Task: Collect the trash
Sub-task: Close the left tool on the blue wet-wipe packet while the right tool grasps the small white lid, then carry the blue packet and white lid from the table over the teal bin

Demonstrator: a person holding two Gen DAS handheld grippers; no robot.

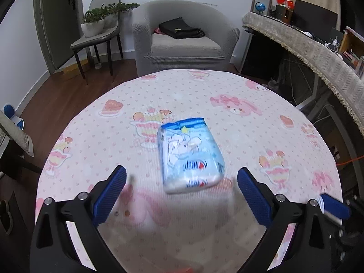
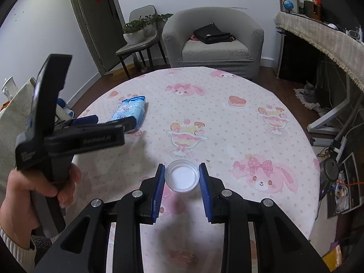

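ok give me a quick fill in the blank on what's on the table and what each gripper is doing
1. The right gripper is closed on a white plastic ____.
2. The left gripper has its jaws ____, with nothing between them.
3. The blue tissue pack lies flat on the pink ____.
4. On the grey armchair behind the table lies a ____ bag.

Missing words: lid; open; tablecloth; black
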